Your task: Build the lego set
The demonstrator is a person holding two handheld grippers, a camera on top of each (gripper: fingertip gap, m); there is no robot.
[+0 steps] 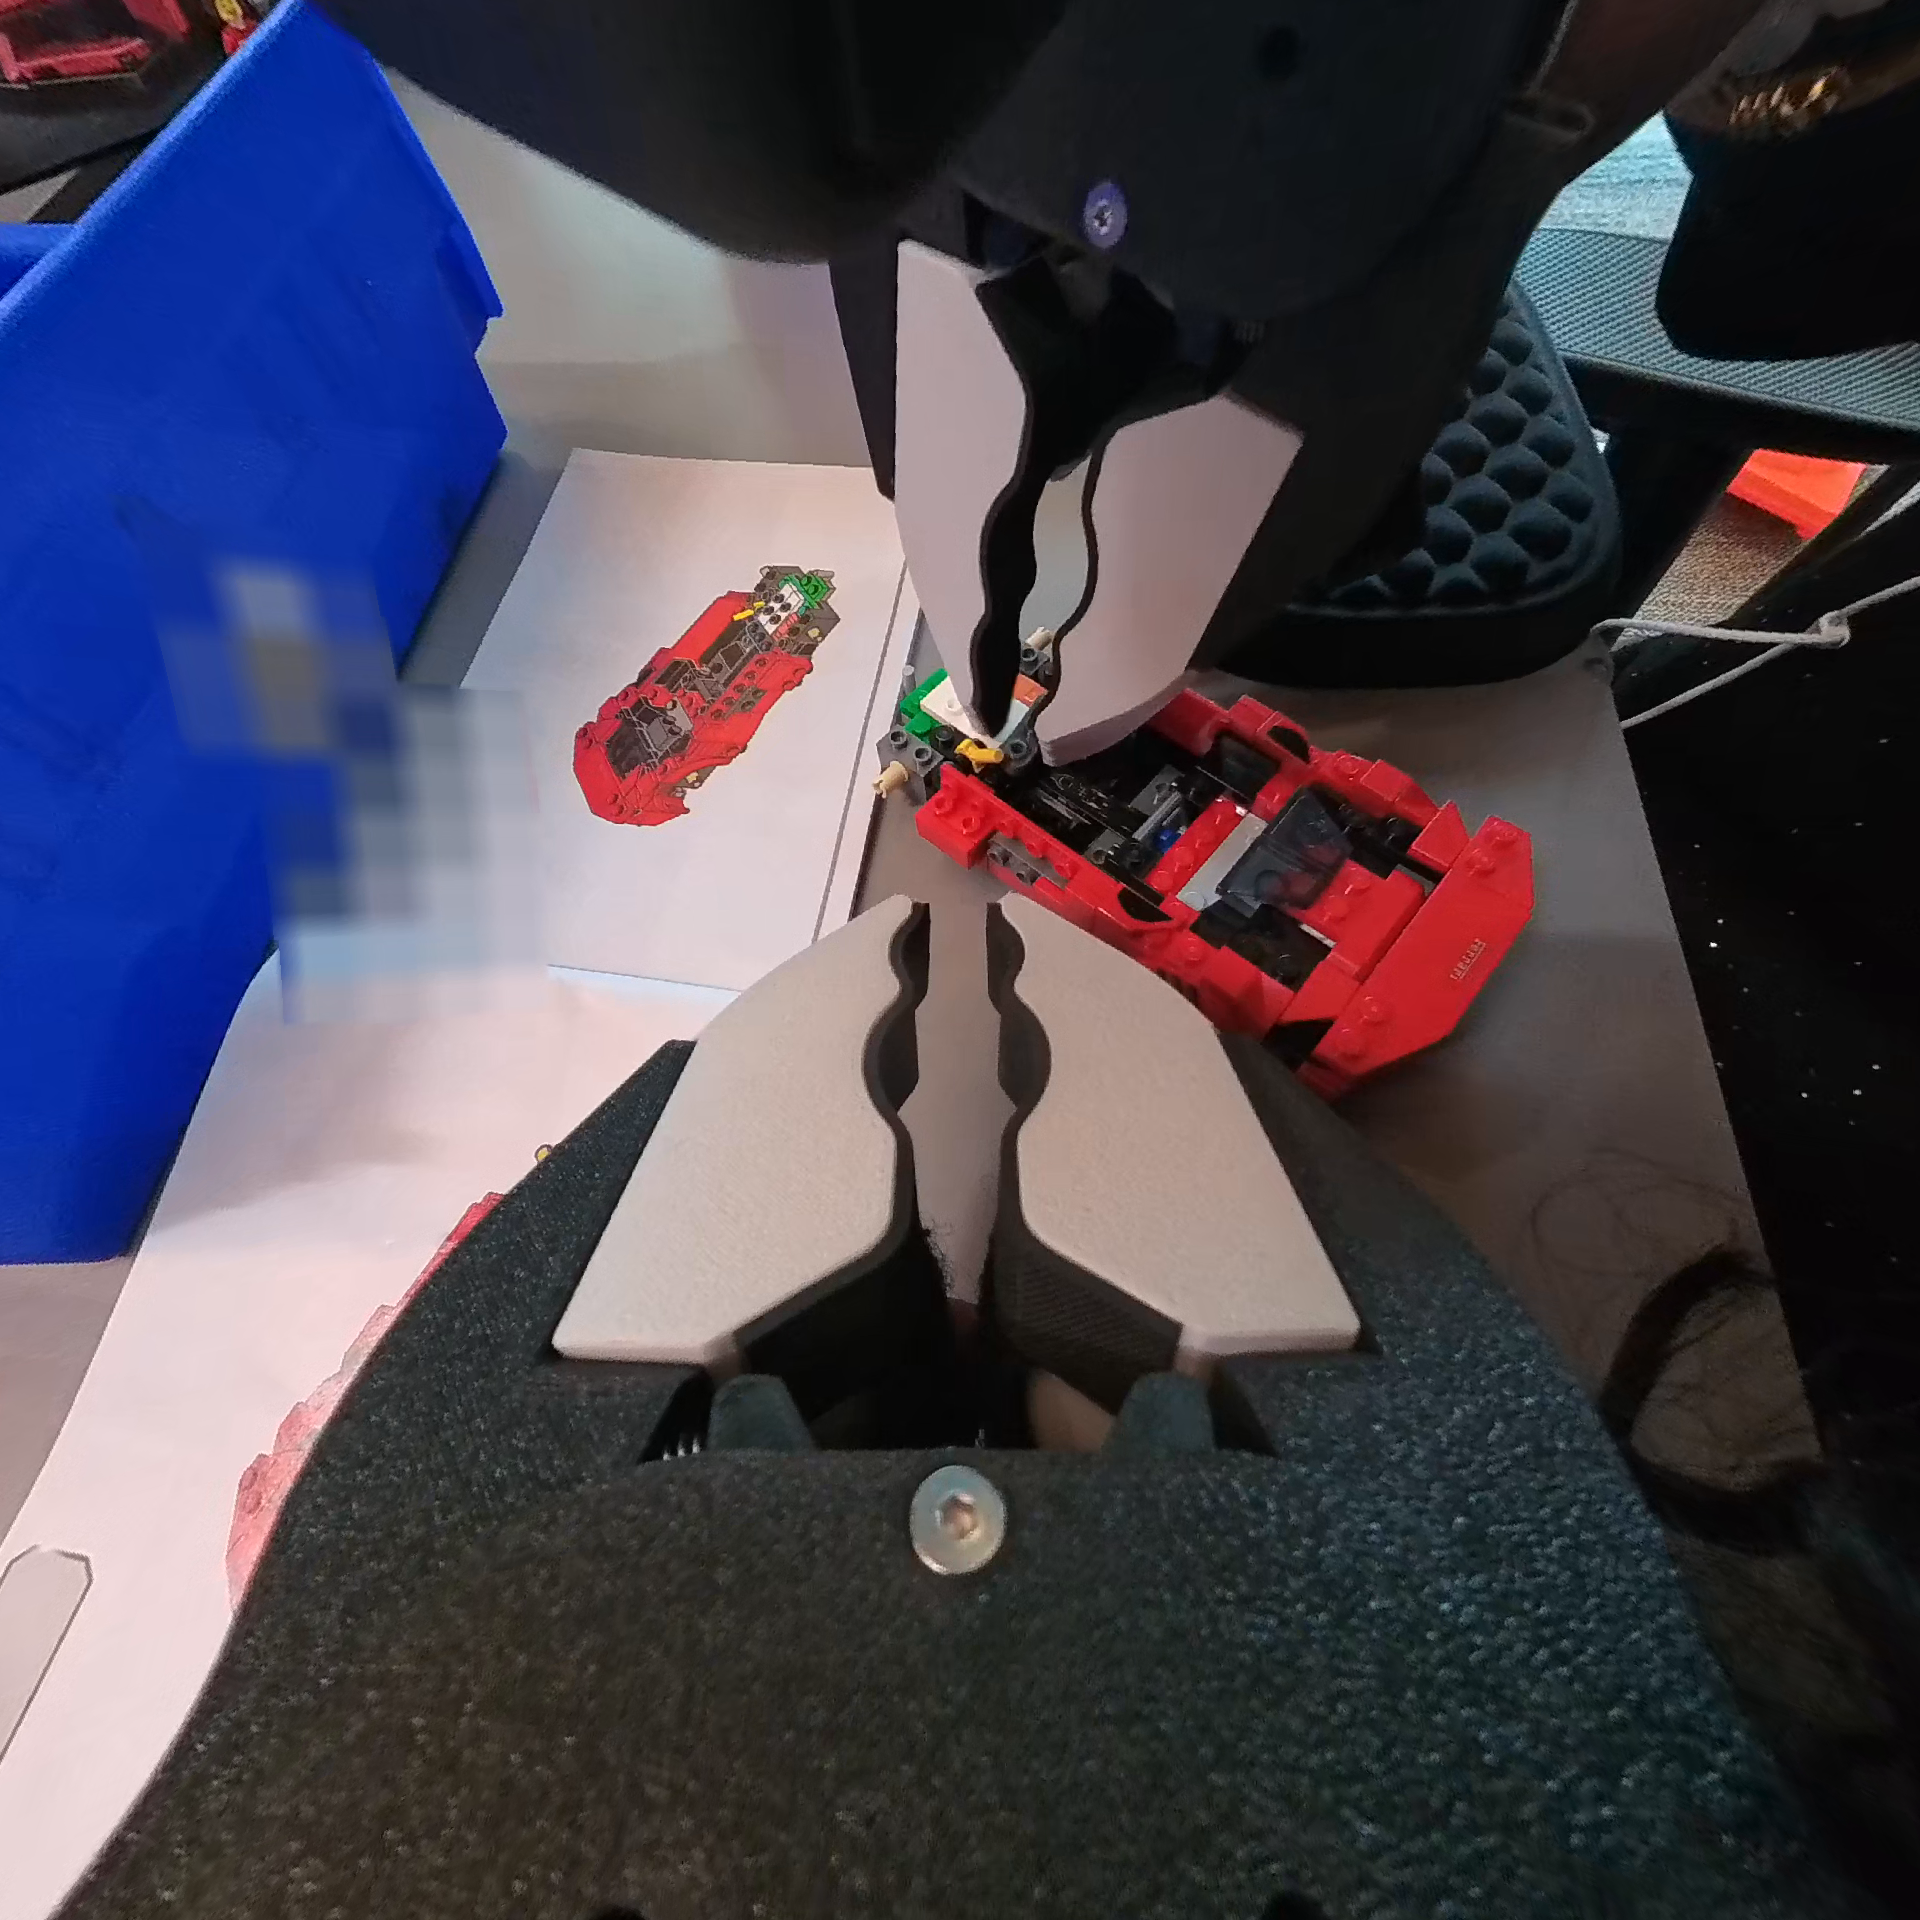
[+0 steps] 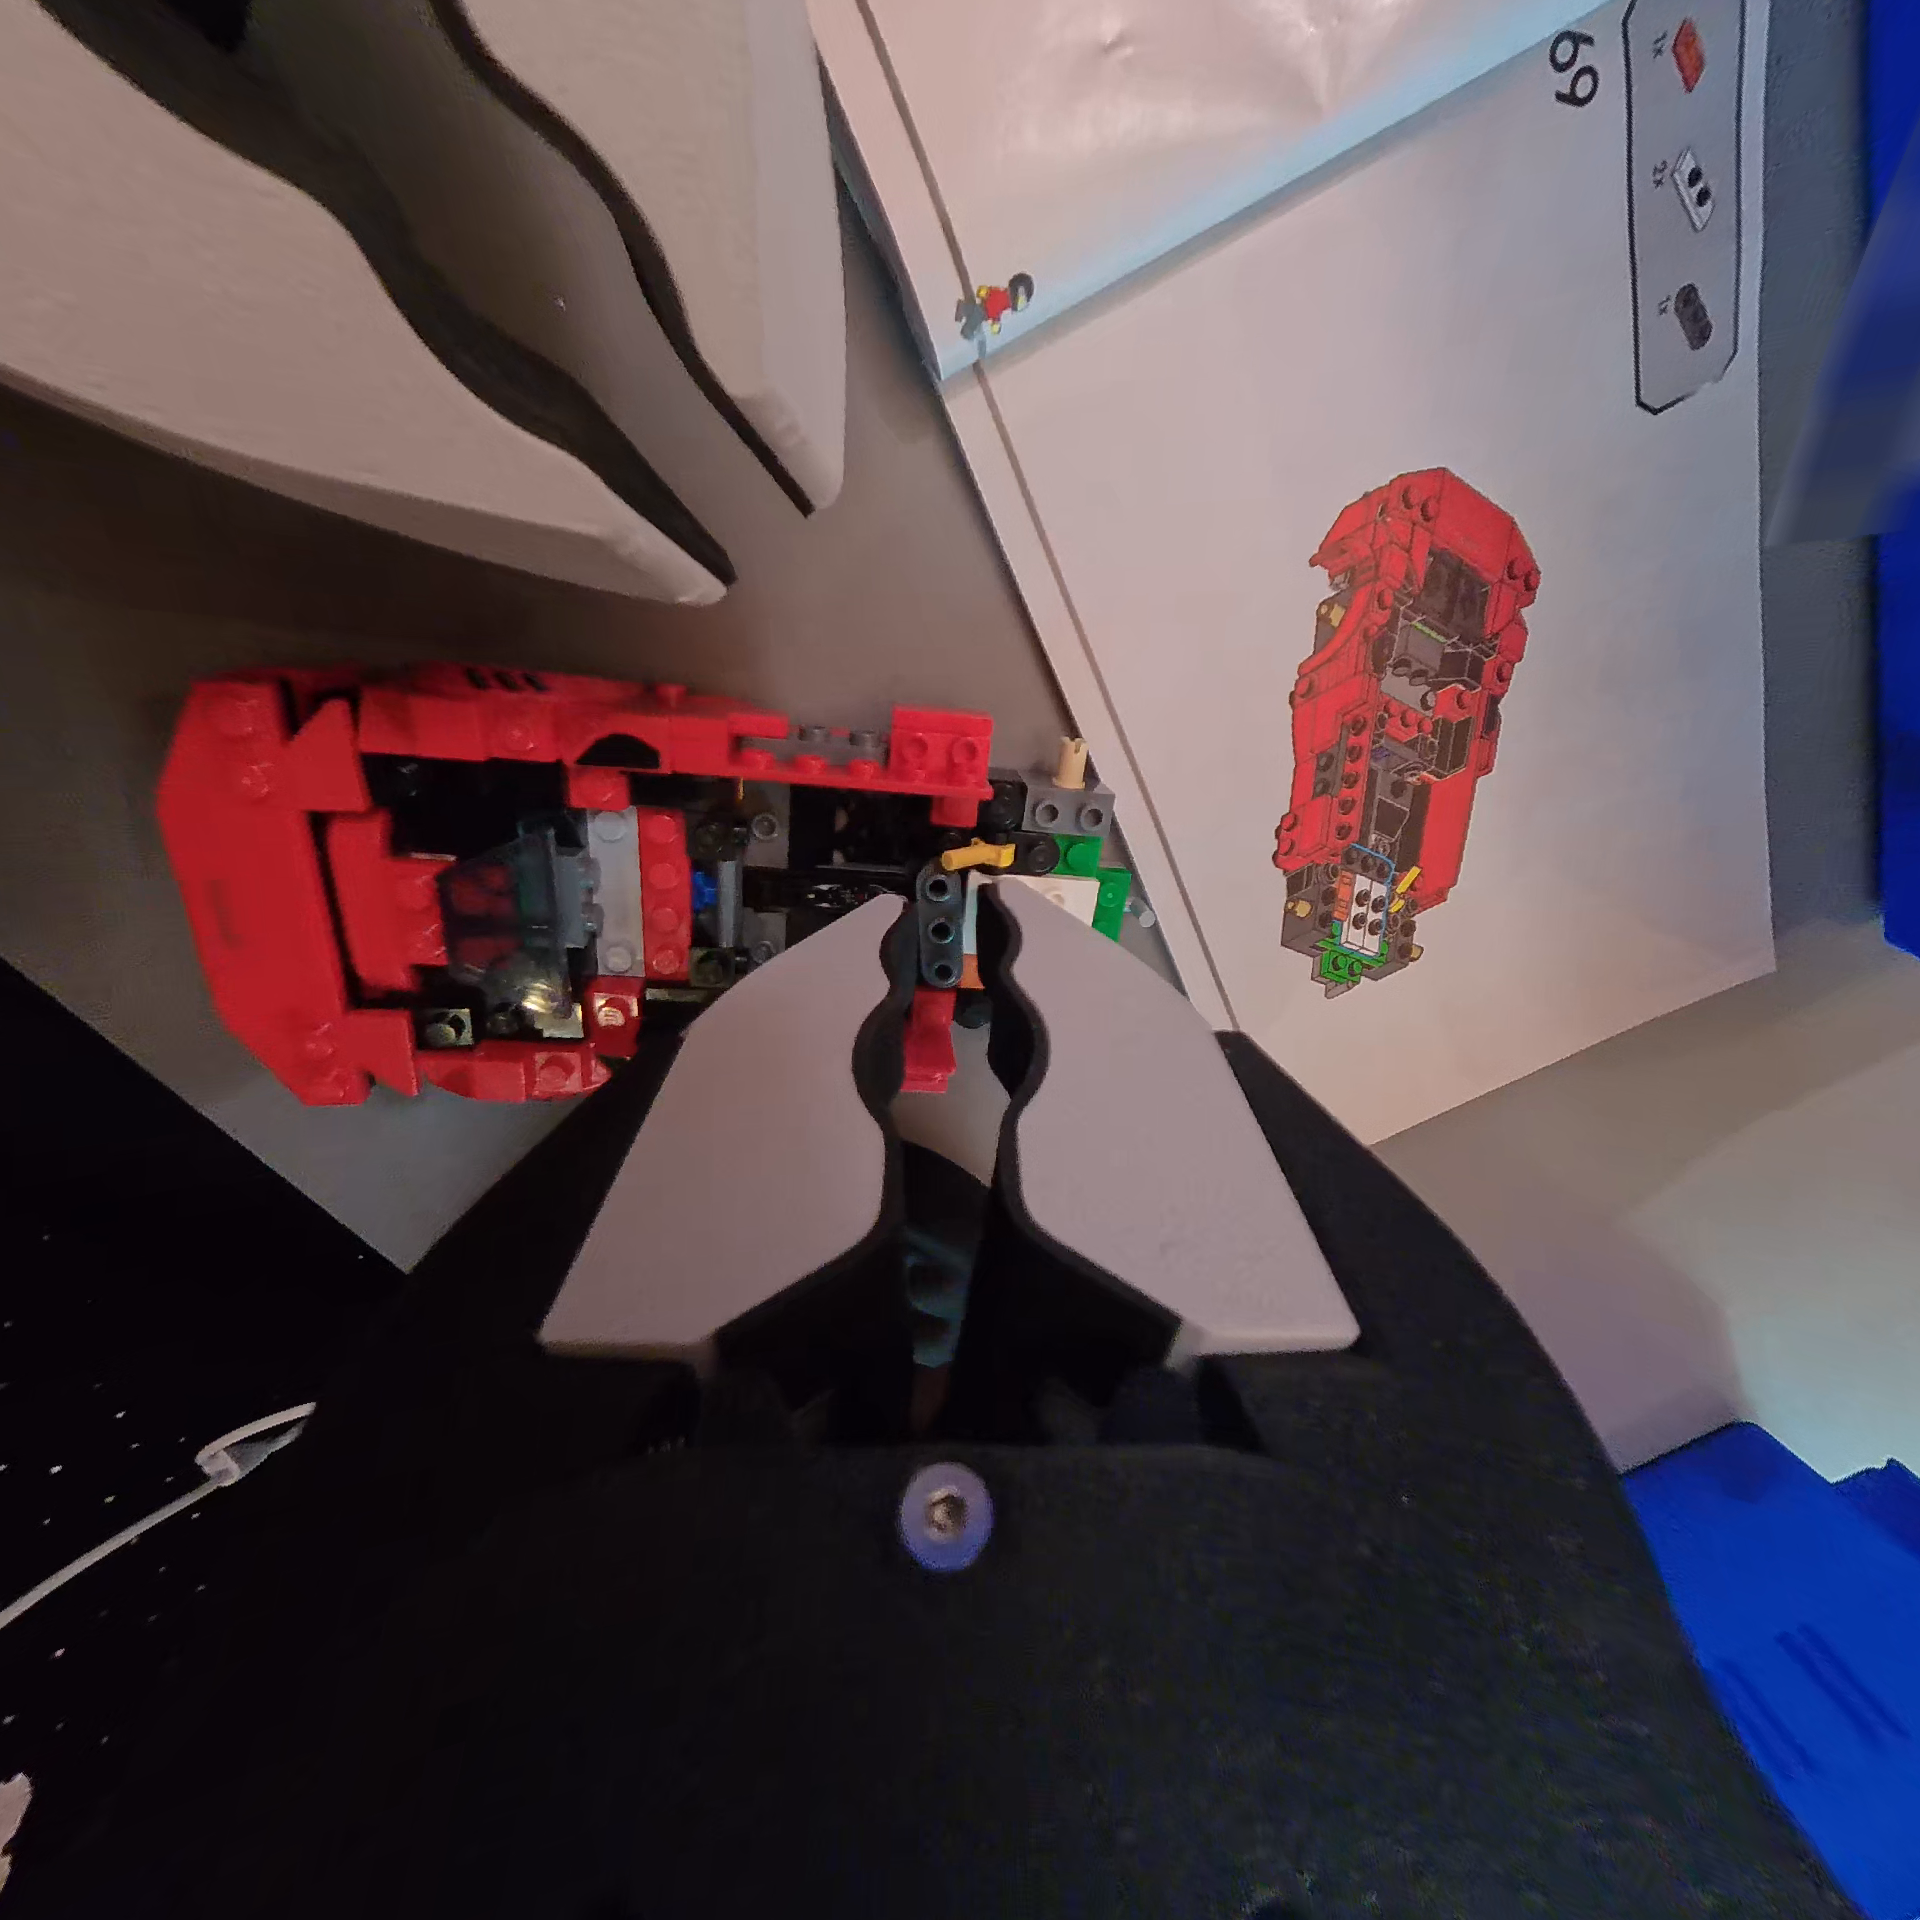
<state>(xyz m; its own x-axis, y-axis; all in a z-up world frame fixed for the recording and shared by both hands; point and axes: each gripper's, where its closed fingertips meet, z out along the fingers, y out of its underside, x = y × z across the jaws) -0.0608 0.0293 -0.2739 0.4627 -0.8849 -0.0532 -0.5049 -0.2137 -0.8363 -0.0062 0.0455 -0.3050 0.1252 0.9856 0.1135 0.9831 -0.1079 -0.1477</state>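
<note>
A partly built red Lego car (image 1: 1371,935) lies on the grey table, also in the right wrist view (image 2: 312,883). Its open end shows grey, green and white bricks. My right gripper (image 2: 945,904) reaches down onto that end and is shut on a dark grey studded brick (image 2: 940,925) sitting on the car. It shows from above in the left wrist view (image 1: 1013,732). My left gripper (image 1: 958,914) hovers just short of the car's near side, its jaws narrowly apart and empty. It also shows in the right wrist view (image 2: 769,540).
An open instruction booklet (image 1: 707,582) with a picture of the car lies left of the model, also in the right wrist view (image 2: 1195,520). A blue bin (image 1: 208,623) stands at the far left. A black chair cushion (image 1: 1496,488) is beyond the table edge (image 1: 1621,1039). The left gripper's tips are roughly 7 centimetres from the right gripper's.
</note>
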